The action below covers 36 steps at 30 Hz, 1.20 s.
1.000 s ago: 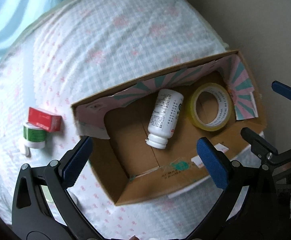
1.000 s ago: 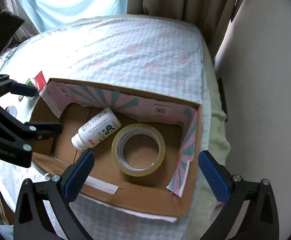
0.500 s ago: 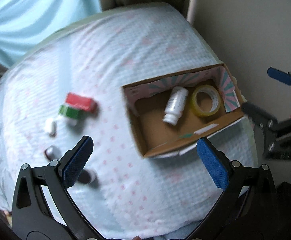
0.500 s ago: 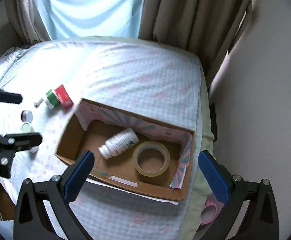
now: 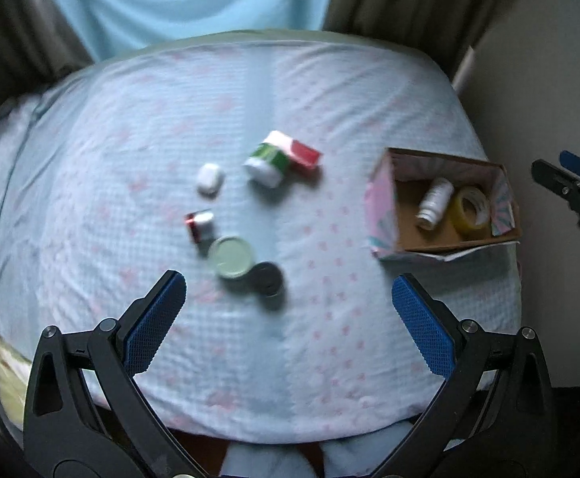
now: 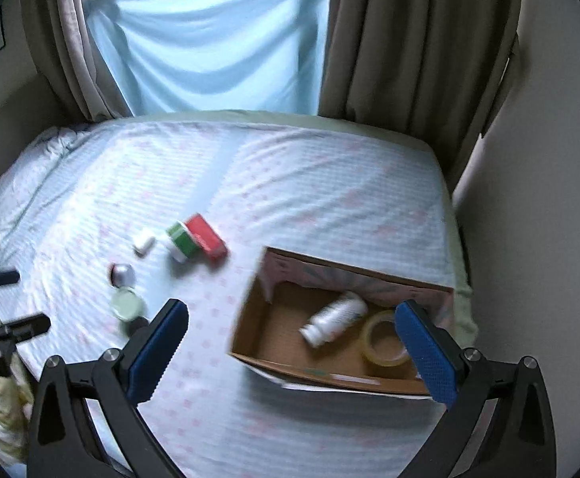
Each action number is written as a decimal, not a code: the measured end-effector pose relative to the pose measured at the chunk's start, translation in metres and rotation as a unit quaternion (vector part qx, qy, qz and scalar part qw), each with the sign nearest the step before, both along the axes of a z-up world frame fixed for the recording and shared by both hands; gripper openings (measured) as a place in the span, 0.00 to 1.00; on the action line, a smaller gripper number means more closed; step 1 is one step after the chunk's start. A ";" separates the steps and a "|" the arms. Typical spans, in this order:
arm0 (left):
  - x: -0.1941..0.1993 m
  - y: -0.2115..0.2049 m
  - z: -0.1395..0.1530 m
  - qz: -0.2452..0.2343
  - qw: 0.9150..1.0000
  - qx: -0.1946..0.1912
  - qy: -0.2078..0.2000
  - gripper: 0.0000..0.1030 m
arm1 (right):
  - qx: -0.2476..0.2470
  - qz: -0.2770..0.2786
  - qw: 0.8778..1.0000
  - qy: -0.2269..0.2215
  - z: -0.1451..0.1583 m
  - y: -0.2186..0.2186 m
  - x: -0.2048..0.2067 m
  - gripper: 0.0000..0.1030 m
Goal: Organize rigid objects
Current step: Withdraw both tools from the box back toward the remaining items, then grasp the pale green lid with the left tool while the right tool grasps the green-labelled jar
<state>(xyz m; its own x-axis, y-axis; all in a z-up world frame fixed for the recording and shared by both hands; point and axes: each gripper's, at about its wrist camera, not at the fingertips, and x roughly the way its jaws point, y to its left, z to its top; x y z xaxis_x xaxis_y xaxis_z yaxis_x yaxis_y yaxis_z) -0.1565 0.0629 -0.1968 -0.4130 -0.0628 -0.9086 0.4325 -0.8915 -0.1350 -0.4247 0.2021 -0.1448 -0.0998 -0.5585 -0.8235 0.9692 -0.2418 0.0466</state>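
The left gripper, black-framed with blue textured pads, hangs with its jaws spread wide and nothing between them, above the near part of a bed covered in a pale blue checked sheet with pink motifs. The right gripper is likewise spread and empty, its right pad overlapping the view of an open brown cardboard box with pink and teal patterned flaps.

Inside that box lie a white plastic bottle on its side and a roll of clear yellowish tape, flat, just beside it.

The loose items on the sheet are blurred by motion, so labels cannot be read. They include a red rectangular carton touching a green-and-white cylindrical container, a small white rounded case, a small red-and-silver can, a pale green round lid and a dark round object partly tucked against it; what the dark one is cannot be told.

Behind the bed hang brown curtains and a light blue draped cloth; a beige wall stands at the right.
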 end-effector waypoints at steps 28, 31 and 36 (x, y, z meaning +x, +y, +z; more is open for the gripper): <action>0.008 -0.119 -0.184 0.161 0.974 0.155 -0.039 1.00 | 0.137 -0.120 0.954 -0.240 -0.134 -0.202 0.107 1.00; -0.007 -0.112 -0.212 0.179 0.969 0.164 -0.048 1.00 | 0.159 -0.127 0.945 -0.258 -0.168 -0.220 0.098 1.00; -0.032 -0.099 -0.252 0.202 0.964 0.158 -0.065 1.00 | 0.184 -0.159 0.921 -0.304 -0.218 -0.243 0.083 1.00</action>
